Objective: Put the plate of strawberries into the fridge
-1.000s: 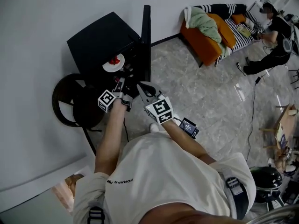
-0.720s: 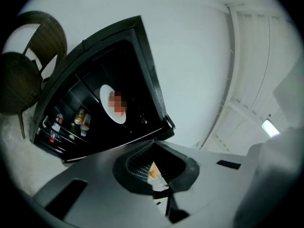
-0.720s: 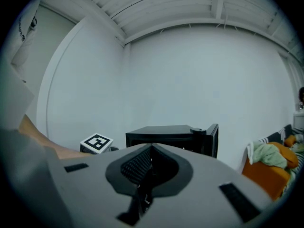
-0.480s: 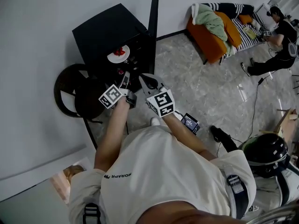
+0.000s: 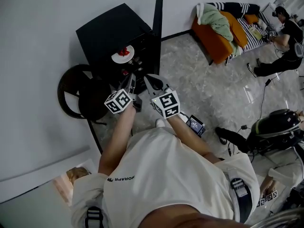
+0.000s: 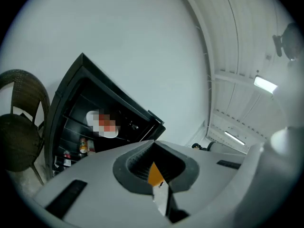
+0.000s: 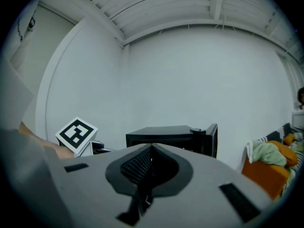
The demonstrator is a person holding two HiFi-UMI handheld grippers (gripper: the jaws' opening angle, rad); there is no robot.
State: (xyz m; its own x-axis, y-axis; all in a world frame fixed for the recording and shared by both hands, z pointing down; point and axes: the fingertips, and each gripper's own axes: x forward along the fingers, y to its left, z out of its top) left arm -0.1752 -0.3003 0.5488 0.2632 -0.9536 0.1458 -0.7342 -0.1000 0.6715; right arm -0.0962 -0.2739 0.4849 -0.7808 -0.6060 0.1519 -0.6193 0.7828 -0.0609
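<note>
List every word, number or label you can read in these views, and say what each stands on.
"HORAPR" (first letter unsure): black print on the person's white T-shirt.
On the left gripper and right gripper: square black-and-white marker patterns, no words.
Labels on the small bottles inside the open black fridge: too small to read.

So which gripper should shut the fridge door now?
Probably right. The plate sits in the fridge, and the open door stands nearer the right gripper than the left gripper. Both are shut.
</note>
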